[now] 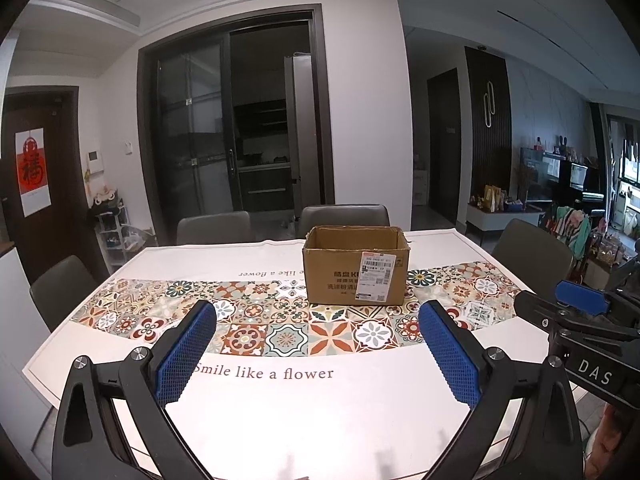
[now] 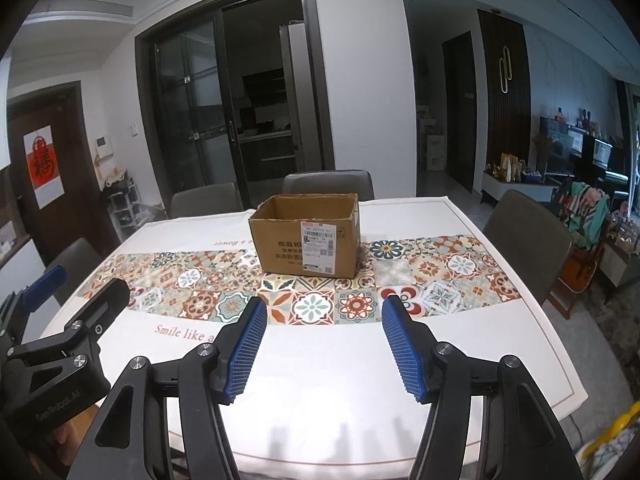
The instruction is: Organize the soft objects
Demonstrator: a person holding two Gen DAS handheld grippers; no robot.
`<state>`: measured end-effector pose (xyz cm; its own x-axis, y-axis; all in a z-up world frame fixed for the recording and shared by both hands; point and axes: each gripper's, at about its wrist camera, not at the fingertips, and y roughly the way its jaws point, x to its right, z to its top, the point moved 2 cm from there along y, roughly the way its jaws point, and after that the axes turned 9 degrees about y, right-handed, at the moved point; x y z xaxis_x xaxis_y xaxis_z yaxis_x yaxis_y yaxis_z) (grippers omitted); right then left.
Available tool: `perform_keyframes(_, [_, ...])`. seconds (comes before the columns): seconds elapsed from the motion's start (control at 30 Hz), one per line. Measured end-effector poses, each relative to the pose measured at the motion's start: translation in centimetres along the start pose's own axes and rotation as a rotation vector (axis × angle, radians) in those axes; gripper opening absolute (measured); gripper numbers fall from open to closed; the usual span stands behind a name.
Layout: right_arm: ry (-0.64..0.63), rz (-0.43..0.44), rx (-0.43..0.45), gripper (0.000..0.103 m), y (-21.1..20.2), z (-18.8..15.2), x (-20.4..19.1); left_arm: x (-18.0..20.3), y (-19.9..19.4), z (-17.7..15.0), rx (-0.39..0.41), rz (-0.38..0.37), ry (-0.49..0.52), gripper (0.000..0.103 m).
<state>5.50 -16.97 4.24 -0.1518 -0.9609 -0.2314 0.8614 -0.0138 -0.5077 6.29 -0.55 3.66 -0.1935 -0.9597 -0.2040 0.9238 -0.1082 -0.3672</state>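
Both pairs of tongs hang over the near edge of the tabletop point(image 1: 280, 420) with nothing between them: the left tongs point(image 1: 318, 354) stand wide apart in the lower half of the left wrist view, and the right tongs point(image 2: 324, 346) stand apart, somewhat narrower, in the lower half of the right wrist view. No soft object shows in either view, so where the things to be organized lie cannot be told from here; the only task piece in sight is the cardboard box point(image 2: 306, 236), standing open-topped just above the middle of both frames, on the tiled band of the cloth, well apart from both tongs. This looks like a moment between picks, or the very start. The next move probably calls for turning toward wherever the soft things are and closing gently on one. The box is plain brown corrugated card, rectangular, flaps folded out of the way, with a white shipping label point(image 2: 320, 246) on its near face. The tablecloth point(image 2: 440, 320) is smooth and white with a floral tile pattern. The pads point(image 1: 188, 358) are blue, ribbed and rubbery-looking.
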Motion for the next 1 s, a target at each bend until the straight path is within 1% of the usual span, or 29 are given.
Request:
perform_keyframes(0.73, [-0.009,0.009,0.009,0.061,-0.9,-0.4,-0.1,0.1,-1.3,-0.5,0.006,-0.003,0.001,0.103])
perform_keyframes(1.0, [-0.007,0.001,0.009,0.061,-1.1,-0.6,0.2,0.3,-1.0,-0.1,0.002,-0.011,0.004,0.103])
